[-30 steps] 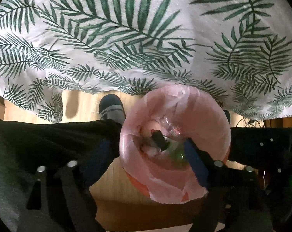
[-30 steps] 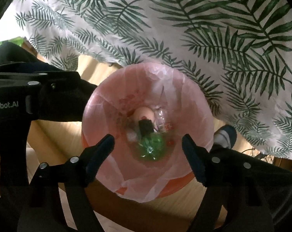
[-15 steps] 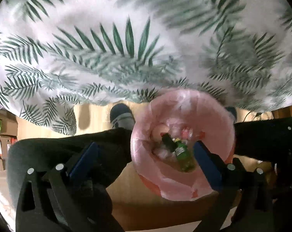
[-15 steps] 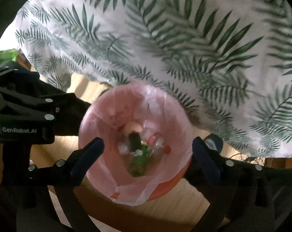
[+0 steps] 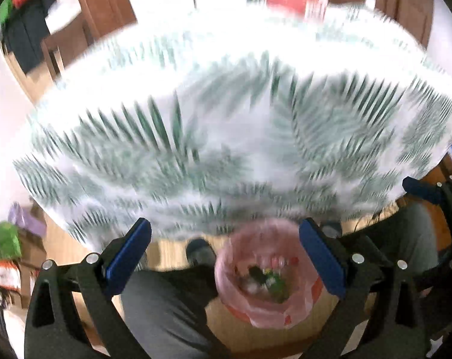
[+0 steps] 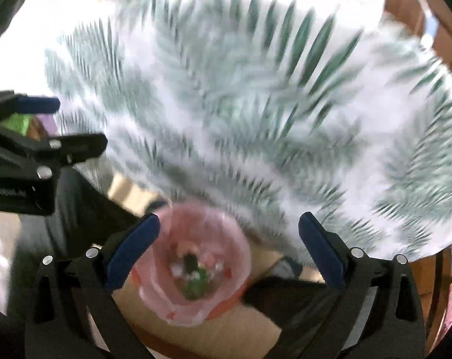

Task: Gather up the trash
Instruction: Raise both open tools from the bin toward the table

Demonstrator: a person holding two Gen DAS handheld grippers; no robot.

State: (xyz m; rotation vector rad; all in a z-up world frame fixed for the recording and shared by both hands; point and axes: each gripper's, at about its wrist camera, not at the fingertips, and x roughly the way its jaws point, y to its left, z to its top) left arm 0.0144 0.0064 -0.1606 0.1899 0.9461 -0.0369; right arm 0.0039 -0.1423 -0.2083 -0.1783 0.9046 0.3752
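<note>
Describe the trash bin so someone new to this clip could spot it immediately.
Start from the big table draped in a white cloth with green fern leaves. Just below its hanging edge, on the wooden floor beside the person's dark trouser legs, stands the trash bin. It is the only round, open container there, lined with a translucent pink bag over an orange rim, with blurred green and dark trash at the bottom.

Green palm fronds pattern the white tablecloth [image 5: 226, 137]; the bin liner [image 6: 166, 293] is pink; gripper pads [image 5: 127, 257] are blue.

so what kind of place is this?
Probably a home dining room: a table under a leaf-print tablecloth, wooden doors behind it, and a pink-lined trash bin on the wood floor.
</note>
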